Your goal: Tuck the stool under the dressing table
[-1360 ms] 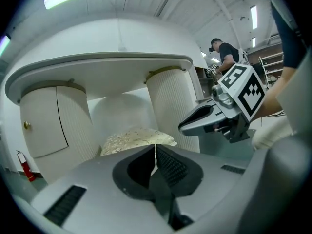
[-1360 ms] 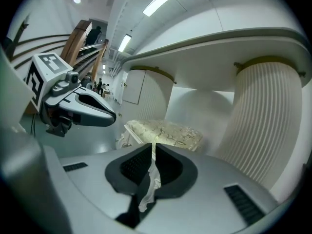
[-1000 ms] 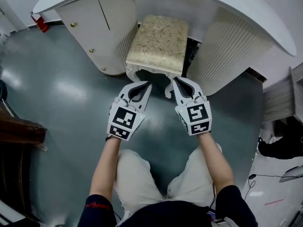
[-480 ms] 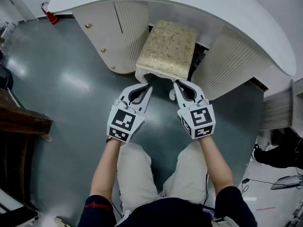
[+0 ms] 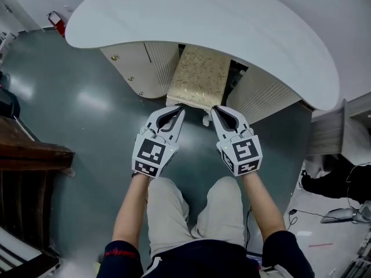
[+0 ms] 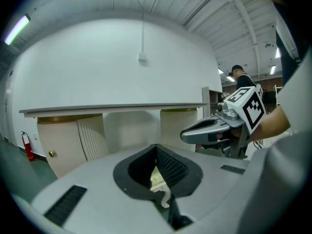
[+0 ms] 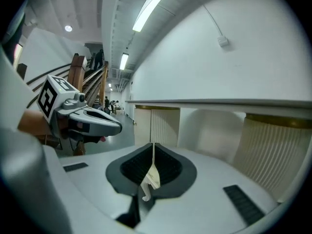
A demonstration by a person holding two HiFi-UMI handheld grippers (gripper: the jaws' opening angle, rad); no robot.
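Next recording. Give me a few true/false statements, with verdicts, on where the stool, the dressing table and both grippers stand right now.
1. The stool sits partly under the dressing table. True.
2. The left gripper is clamped on a stool leg. False: its jaws are together on nothing, at the stool's front edge.
3. The right gripper has its jaws together and holds nothing. True.
4. In the head view, the stool stands left of the cabinet with gold knobs. False: it stands to that cabinet's right, in the gap between it and the ribbed pedestal.
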